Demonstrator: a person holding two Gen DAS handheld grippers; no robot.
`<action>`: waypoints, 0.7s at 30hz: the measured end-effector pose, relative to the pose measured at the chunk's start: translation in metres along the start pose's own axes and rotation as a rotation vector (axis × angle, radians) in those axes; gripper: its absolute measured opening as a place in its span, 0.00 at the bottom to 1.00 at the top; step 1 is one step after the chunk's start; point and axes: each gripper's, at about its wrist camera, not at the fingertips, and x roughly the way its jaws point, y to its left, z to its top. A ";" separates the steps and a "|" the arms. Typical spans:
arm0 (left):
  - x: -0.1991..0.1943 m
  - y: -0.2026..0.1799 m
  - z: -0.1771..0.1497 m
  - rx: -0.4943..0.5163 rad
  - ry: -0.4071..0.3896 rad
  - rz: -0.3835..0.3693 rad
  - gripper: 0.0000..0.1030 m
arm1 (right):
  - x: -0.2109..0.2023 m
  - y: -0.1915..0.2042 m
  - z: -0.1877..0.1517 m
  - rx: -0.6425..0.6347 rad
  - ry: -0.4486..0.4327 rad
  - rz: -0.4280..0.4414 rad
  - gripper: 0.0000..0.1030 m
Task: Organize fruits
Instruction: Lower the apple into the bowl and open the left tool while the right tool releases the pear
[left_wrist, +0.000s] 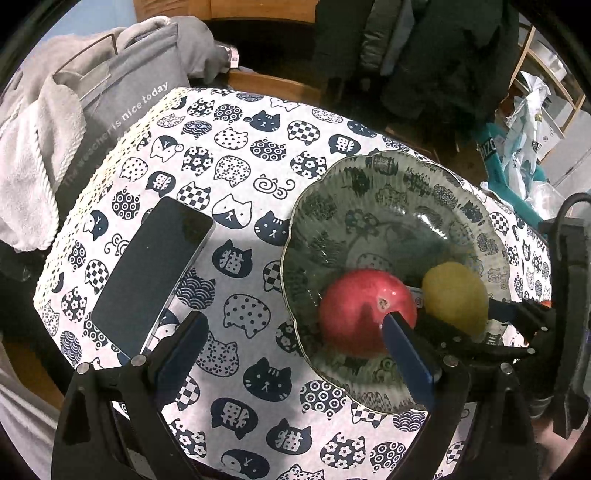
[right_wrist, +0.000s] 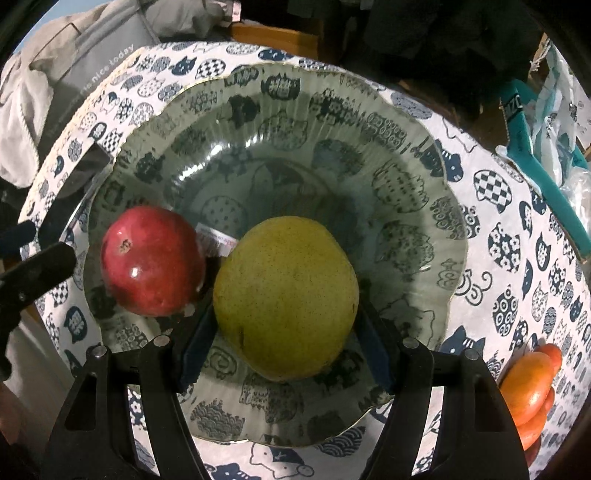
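- There is one red apple (right_wrist: 153, 260), one yellow-green pear (right_wrist: 286, 297) and one orange fruit (right_wrist: 530, 387). That makes three fruits.
- There is one glass bowl (right_wrist: 402, 155) with a wavy rim. There is one dark phone (left_wrist: 151, 275) too.
- There are two tongs, one in each hand.
- The apple and the pear are both in the bowl, side by side and very close. The apple is on the left and the pear is on the right in the right wrist view.
- The orange fruit lies on the cat tablecloth (left_wrist: 236, 155), outside the bowl, near the table's right edge.
- The right tongs (right_wrist: 286, 343) have one blue pad on each side of the pear. The pads sit tight against it, so they grip the pear over the bowl.
- The left tongs (left_wrist: 295, 332) are wide open and hold nothing. One finger is over the cloth near the phone, and the other is in front of the apple.
- The far half of the bowl is bare. The cloth between the phone and the bowl has open room.
- The bowl sits close to the near edge of the table. A grey bag (left_wrist: 122, 99) stands just past the far left edge.
- The apple is shiny, dark red and round. The pear is dull, with tiny brown dots. The orange fruit is lumpy.
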 end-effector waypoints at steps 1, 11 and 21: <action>0.000 0.000 0.000 0.000 0.000 0.000 0.93 | 0.000 0.001 0.000 -0.006 -0.004 -0.001 0.71; -0.008 0.001 -0.001 -0.009 -0.013 -0.006 0.93 | -0.036 0.007 0.007 -0.029 -0.097 0.027 0.79; -0.039 -0.007 0.002 -0.006 -0.074 -0.047 0.93 | -0.090 -0.007 0.000 -0.009 -0.211 -0.020 0.79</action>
